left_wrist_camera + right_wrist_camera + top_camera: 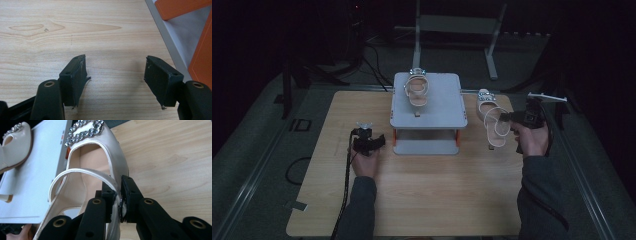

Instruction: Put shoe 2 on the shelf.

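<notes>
Cream sandal (100, 162) side strap pinched between right gripper (119, 185) fingers (130, 190).

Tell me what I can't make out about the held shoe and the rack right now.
- Shoe heel: right gripper view, behind the right gripper clamped on its side.
- Whether the shoe is clear of the table: high view, too dim and small.
- Rack's lower shelf: high view, mostly under the top shelf.
</notes>
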Demonstrator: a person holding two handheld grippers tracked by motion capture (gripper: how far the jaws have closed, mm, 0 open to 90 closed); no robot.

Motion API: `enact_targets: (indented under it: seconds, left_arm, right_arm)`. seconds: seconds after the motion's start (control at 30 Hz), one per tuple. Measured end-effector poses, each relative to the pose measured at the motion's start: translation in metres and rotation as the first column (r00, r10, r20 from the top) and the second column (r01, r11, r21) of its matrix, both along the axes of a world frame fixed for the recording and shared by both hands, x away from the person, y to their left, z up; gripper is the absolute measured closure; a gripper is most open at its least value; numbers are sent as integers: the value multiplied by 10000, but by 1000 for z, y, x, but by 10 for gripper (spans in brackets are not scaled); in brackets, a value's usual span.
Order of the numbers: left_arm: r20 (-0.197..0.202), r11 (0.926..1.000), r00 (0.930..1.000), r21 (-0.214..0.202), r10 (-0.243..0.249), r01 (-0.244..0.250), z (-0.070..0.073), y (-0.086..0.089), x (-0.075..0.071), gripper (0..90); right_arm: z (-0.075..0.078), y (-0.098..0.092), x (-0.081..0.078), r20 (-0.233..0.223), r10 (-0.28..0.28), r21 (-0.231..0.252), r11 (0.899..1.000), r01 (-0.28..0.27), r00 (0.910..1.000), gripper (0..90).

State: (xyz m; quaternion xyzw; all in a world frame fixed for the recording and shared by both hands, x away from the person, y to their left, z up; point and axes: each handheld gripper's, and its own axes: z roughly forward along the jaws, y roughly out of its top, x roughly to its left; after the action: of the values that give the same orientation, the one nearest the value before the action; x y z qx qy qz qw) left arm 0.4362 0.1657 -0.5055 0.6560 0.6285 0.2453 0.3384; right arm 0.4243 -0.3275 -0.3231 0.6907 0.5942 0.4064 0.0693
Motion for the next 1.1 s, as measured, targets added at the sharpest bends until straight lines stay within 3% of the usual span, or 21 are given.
enact_targets:
  seconds: [0.63, 1.1]
  left_arm:
    - [-42, 9998, 10000, 165, -72, 72, 0, -2, 0, 347]
    - [-50, 9997, 10000, 216, -76, 77, 0, -2, 0, 347]
  right_arm:
    - [34, 16, 13, 386, 224, 217, 9995, -233, 9990, 822]
    - [52, 33, 24, 375, 386, 315, 9987, -398, 9986, 821]
